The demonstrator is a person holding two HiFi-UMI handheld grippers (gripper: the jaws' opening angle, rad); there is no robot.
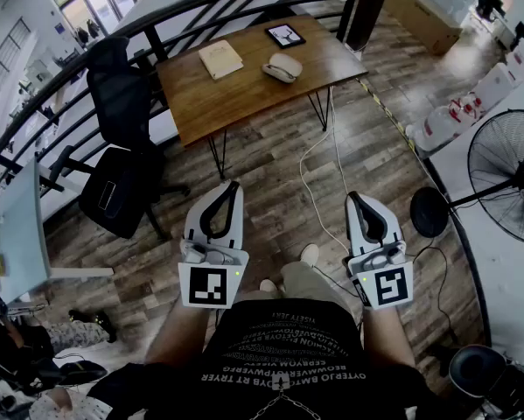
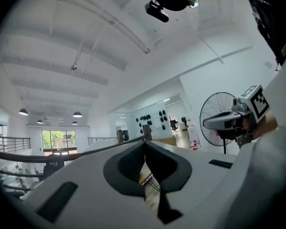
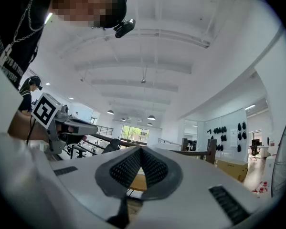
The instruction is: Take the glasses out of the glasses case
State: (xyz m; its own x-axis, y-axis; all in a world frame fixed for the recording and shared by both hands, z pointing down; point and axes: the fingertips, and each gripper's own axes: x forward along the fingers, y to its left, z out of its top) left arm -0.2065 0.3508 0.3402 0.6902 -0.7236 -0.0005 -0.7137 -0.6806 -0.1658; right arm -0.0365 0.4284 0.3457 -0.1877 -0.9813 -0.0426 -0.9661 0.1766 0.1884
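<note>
Left gripper (image 1: pixel 234 185), right gripper (image 1: pixel 354 198): both were closed, empty | case (image 1: pixel 282 66), lid seemingly down, sat well off on counter (image 1: pixel 235 103) | risk: closed jaws shoving it aside.

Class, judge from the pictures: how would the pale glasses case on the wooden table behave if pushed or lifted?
The glasses case looks rounded and smooth-shelled, so it would probably slide rather than tip on the wooden table. Its compact shell shape suggests it is light and stiff. Curved sides might slip in a narrow grip.
</note>
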